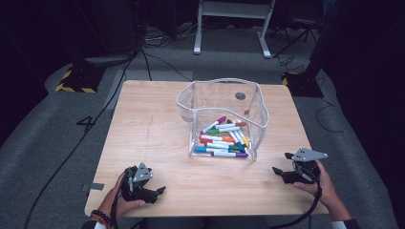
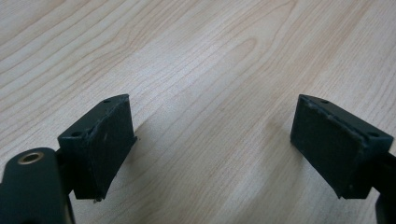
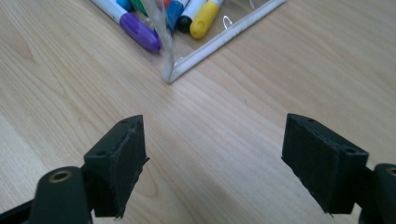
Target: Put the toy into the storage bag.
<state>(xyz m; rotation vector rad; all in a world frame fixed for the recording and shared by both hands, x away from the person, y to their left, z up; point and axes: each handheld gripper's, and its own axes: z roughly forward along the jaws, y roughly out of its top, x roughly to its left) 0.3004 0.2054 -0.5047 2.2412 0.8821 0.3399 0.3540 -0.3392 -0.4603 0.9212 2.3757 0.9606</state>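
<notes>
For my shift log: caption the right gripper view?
Open right gripper low over the table, facing the clear bin's corner with markers inside.

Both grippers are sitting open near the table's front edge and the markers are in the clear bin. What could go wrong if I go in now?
The clear bin has soft, wavy walls, so a jaw of the right gripper could catch the rim and drag or tip it. The markers lie piled and crossed; closing on one may pinch or roll neighbours. The left gripper is near the table edge.

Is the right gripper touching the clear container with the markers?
Apart. In the right gripper view, bare wooden table lies between the open right gripper and the corner of the clear container; the high view shows the same gap.
</notes>
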